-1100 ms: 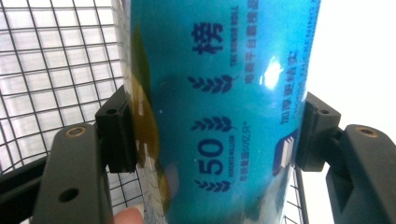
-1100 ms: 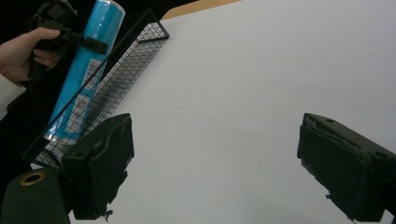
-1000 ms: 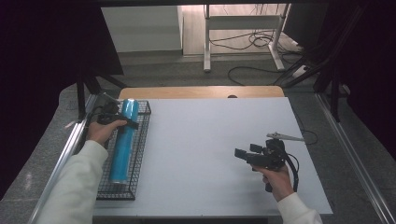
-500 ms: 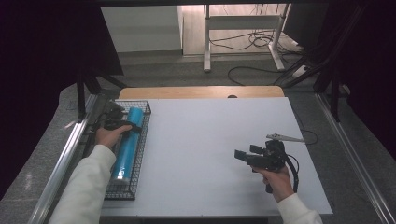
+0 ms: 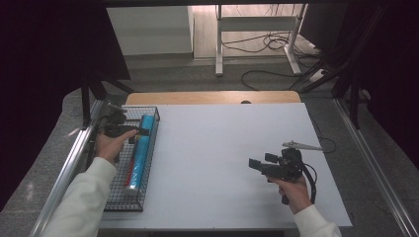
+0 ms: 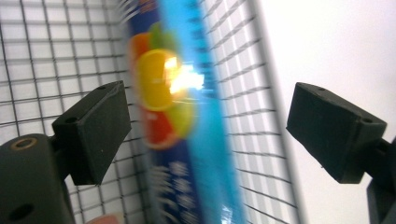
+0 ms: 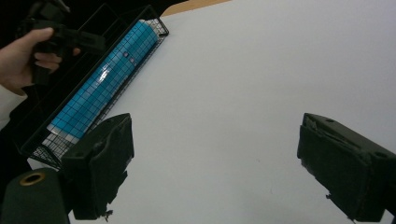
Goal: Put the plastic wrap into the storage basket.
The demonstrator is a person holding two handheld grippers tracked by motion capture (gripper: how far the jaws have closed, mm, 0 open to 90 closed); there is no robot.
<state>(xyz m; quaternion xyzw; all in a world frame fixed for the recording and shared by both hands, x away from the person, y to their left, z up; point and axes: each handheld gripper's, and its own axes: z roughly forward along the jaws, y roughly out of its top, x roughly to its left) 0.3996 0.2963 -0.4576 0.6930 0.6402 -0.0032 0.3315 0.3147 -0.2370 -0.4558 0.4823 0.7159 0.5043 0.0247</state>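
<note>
The tube [image 5: 139, 152] lay lengthwise in the wire basket [image 5: 146, 190] at the table's [image 5: 222, 163] left edge, resting against the basket's right wall. It was a long blue cylinder with printed fruit artwork and a glossy wrap.

The left gripper [image 5: 129, 132] hovered over the basket's far half, above the tube. Its jaws stood wide apart and held nothing; in the left gripper view the tube [image 6: 187, 130] ran up between them, untouched. The right gripper [image 5: 255, 165] rested in the hand above the bare table, well apart from the basket, jaws wide apart and empty.

Handling judgement: the tube appeared rigid and light, likely thin-walled, so excess squeeze could dent it. The glossy surface could slip, and the round body could roll. Grip across the diameter near mid-length for balance, and lift clear of the wire wall.
</note>
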